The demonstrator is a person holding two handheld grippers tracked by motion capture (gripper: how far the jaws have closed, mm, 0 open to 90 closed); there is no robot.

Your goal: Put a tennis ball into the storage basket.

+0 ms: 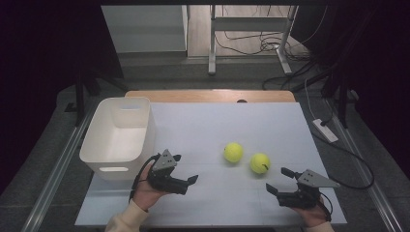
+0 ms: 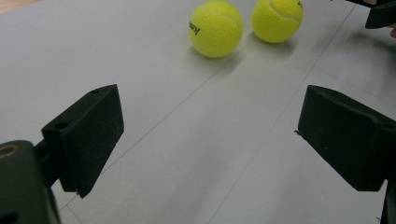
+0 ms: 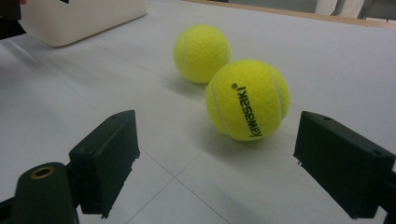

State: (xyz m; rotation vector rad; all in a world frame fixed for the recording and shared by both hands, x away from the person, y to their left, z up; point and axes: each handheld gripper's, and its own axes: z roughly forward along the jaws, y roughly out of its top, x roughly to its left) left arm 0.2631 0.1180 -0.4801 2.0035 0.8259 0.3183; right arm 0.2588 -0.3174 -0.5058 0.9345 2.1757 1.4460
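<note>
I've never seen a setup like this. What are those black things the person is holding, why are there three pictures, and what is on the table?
A person holds a hand-held gripper in each hand: the left gripper and the right gripper. Each has two black jaws that can pinch things. Both stand open and hold nothing.

One picture comes from a camera above the table. The other two come from small cameras riding on each gripper, looking out between its own jaws.

On the white table lie two yellow tennis balls, close together: the left ball and the right ball, which sits nearer the right gripper. A white bin stands at the left, with nothing visible inside.
</note>
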